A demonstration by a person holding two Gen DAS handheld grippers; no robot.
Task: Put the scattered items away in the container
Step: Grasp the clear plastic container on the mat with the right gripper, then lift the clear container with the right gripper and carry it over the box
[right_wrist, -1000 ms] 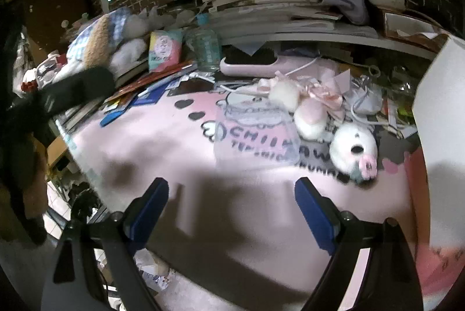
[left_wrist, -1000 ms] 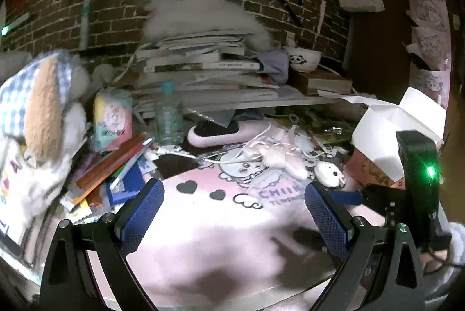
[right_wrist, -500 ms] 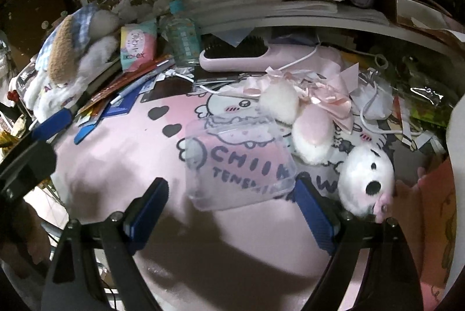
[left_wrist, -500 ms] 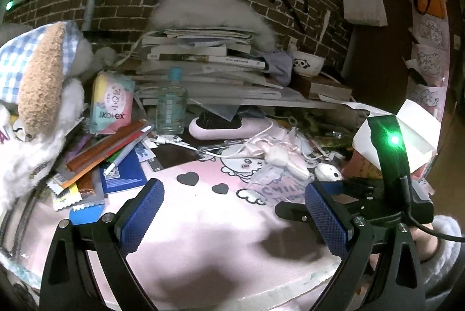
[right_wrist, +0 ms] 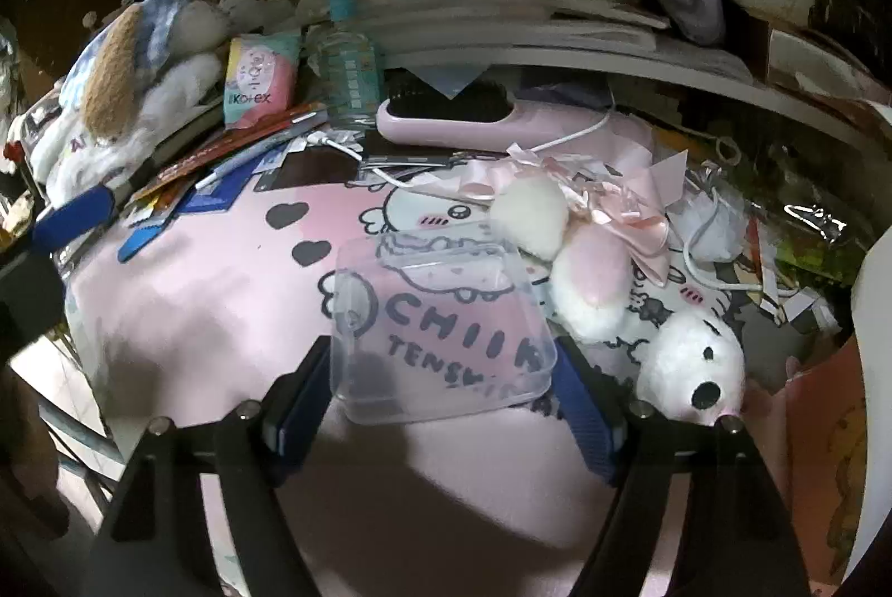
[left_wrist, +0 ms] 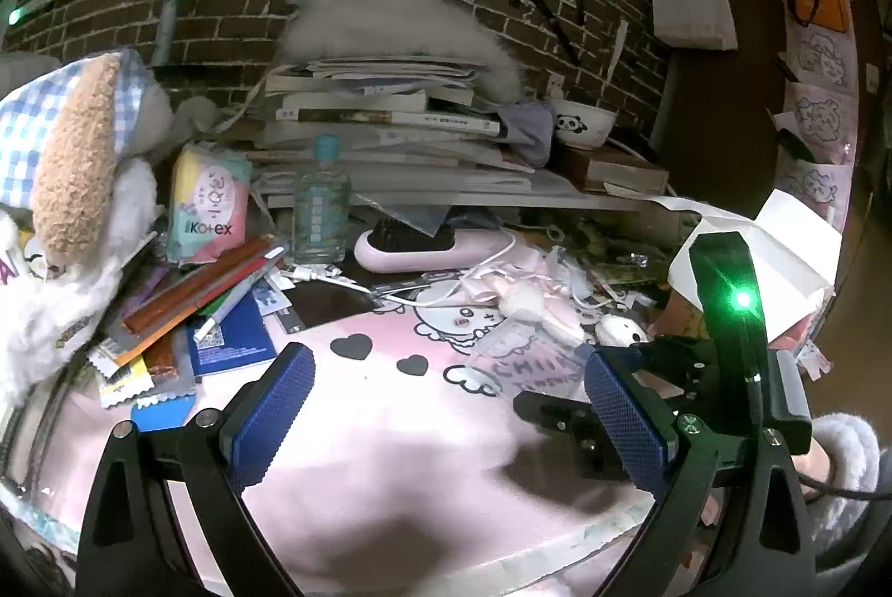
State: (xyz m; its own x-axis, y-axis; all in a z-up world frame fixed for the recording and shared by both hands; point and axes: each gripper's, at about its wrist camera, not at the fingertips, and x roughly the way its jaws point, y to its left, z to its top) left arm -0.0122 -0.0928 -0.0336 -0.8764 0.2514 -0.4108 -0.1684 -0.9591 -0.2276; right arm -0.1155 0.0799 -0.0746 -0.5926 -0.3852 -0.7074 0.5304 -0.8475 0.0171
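Container (right_wrist: 440,324) placement first: the clear plastic box is sat on the pink printed tabletop (right_wrist: 212,318) right between the two blue pads of the right gripper (right_wrist: 446,402), whose jaws are closing in on its near corners; whether the pads are actually pressing on the walls yet can't be told, a sliver of gap seems to be left on each side. Just beside the box on its right, three fluffy items are lined up: a white pom-pom (right_wrist: 529,218), a pink-and-white plush (right_wrist: 596,290) and a white plush with black dots (right_wrist: 691,363), with a pink ribbon bow (right_wrist: 613,201) draped over the first two. From the left wrist view the same box (left_wrist: 524,352) is only faintly made out further back, and the right gripper (left_wrist: 557,416) is seen from the side with a green light lit on its body. What only that view gives: the left gripper (left_wrist: 451,413) is held wide open over bare pink mat with nothing between its pads. One pink hairbrush (right_wrist: 457,117), one clear bottle (right_wrist: 348,67) and one Kotex pack (right_wrist: 259,76) are parked along the back, under the book stack (left_wrist: 379,117).
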